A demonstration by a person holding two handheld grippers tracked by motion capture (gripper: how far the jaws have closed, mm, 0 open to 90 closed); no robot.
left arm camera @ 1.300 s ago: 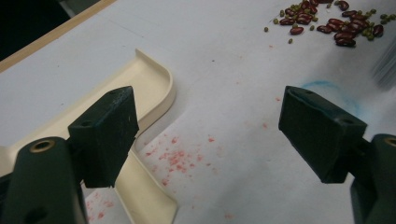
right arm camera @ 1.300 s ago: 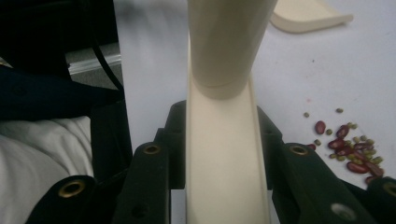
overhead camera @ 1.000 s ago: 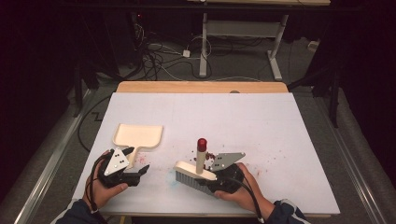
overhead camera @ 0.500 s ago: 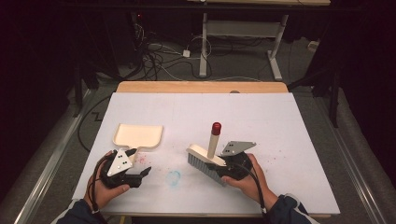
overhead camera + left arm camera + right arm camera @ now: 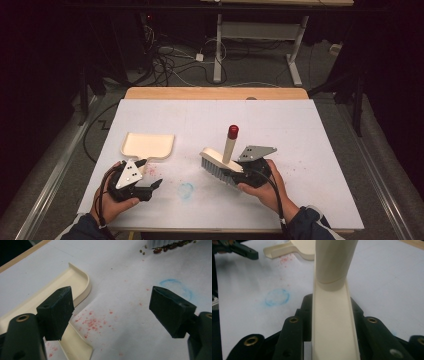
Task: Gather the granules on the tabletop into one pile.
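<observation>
High view: right gripper [image 5: 235, 172] clamps the brush [image 5: 219, 159] at centre frame, above beans [image 5: 165, 247].

Left gripper [image 5: 152, 186] gapes empty, lower left, beside the dustpan [image 5: 148, 146]. Best grab its handle first, then sweep low with short strokes.

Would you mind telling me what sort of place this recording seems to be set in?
Probably a lab or workshop test bench, not a home: a white-covered table stands in a dark room, loose cables trail across the floor behind it, and an adjustable desk frame stands beyond.
</observation>
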